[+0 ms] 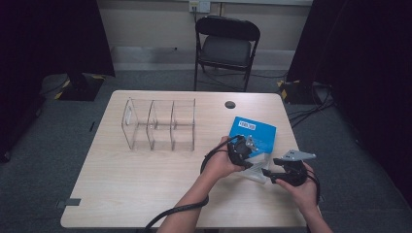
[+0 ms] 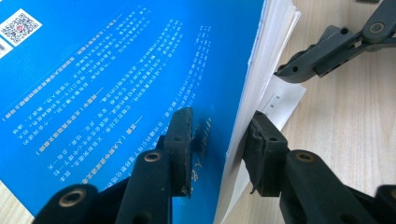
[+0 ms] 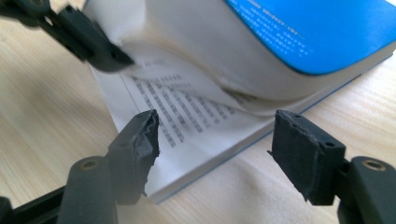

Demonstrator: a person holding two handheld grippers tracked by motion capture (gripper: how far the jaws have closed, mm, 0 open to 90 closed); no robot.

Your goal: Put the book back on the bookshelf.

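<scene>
A blue-covered book (image 1: 257, 132) lies on the wooden table (image 1: 141, 189), right of centre. My left gripper (image 1: 250, 158) is shut on its cover and a thick sheaf of pages at the near edge, holding them raised. In the left gripper view the jaws (image 2: 218, 149) stand either side of the blue cover (image 2: 116, 79) and the white page block. Lower pages with printed text (image 3: 187, 121) stay flat. My right gripper (image 1: 267, 173) is open, just off the book's near right corner; the open jaws (image 3: 215, 140) frame that corner without touching it. Its tip (image 2: 299, 65) shows beyond the pages.
A clear three-bay acrylic organizer (image 1: 160, 124) stands at the left-centre of the table. A small black disc (image 1: 230, 104) sits near the far edge. A black folding chair (image 1: 226, 46) stands beyond the table. Black cables trail from both grippers.
</scene>
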